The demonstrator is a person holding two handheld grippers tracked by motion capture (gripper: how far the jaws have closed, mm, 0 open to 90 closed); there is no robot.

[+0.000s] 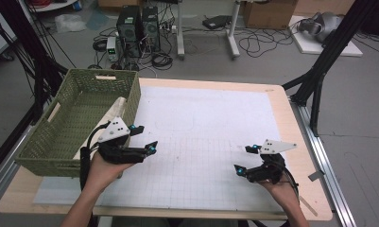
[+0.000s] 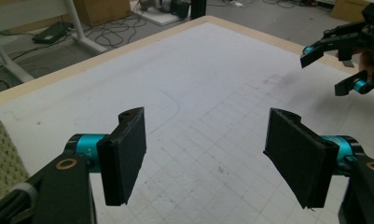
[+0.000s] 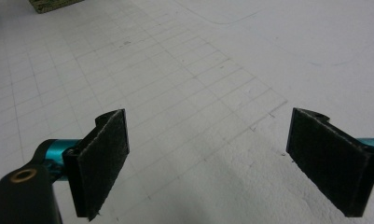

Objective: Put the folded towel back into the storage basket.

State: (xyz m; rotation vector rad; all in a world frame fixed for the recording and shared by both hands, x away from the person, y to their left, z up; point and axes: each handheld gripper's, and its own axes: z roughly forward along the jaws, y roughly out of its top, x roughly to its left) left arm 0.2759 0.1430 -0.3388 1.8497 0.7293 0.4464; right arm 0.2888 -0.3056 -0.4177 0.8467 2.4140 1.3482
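The left gripper [image 1: 144, 138] is held just beside the right wall of the green woven basket [image 1: 78, 94], which stands at the left edge of the table [image 1: 298, 156]. Its jaws are spread apart and nothing is seen between them. A pale cloth [image 1: 117, 109] is seen in the basket, close behind this gripper, but contact cannot be told. The right gripper [image 1: 244, 159] is held over the white gridded mat [image 1: 206, 132], well apart from the basket, and its jaws are also spread wide with nothing between them.

Black left claw [image 1: 143, 138] with teal joints, grey three-cornered plate, black cable.
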